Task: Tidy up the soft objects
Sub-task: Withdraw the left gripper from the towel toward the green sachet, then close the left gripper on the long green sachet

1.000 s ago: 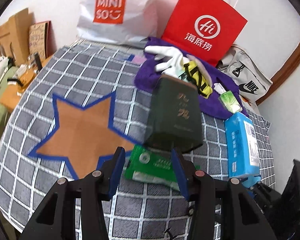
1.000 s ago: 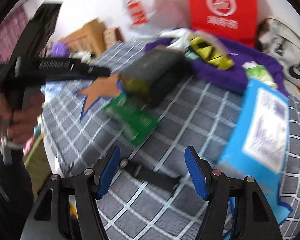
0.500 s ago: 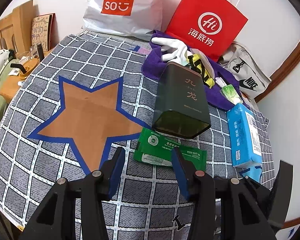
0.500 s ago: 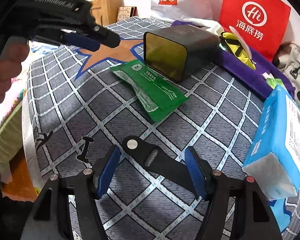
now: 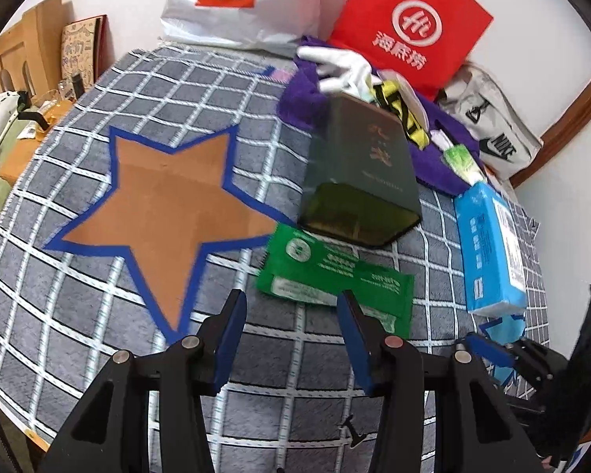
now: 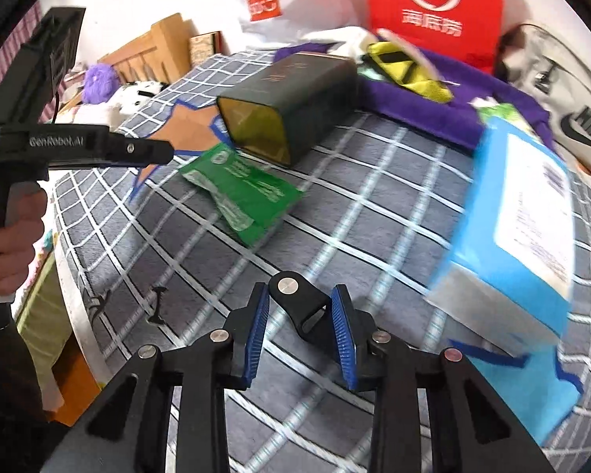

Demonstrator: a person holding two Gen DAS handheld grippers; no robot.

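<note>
While the green packet (image 5: pixel 335 274) lies flat on the grey checked cloth (image 5: pixel 98 315), its near edge sits just in front of the left tool (image 5: pixel 291 331), whose blue pads stand apart with nothing between them. Touching the packet's far side is a dark green tin (image 5: pixel 360 173) lying on its side, open end facing the camera. Right of that is a blue tissue pack (image 5: pixel 490 244), and further back a purple towel (image 5: pixel 445 157) with a white glove (image 5: pixel 342 67) and a yellow-black thing on it. An orange star (image 5: pixel 165 213) is on the cloth to the left. The right tool (image 6: pixel 299 327) has just been closing, and a black metal clip (image 6: pixel 299 303) sits between its pads; can't tell if they actually press it yet. A hand (image 6: pixel 12 236) grips the left tool's handle.
</note>
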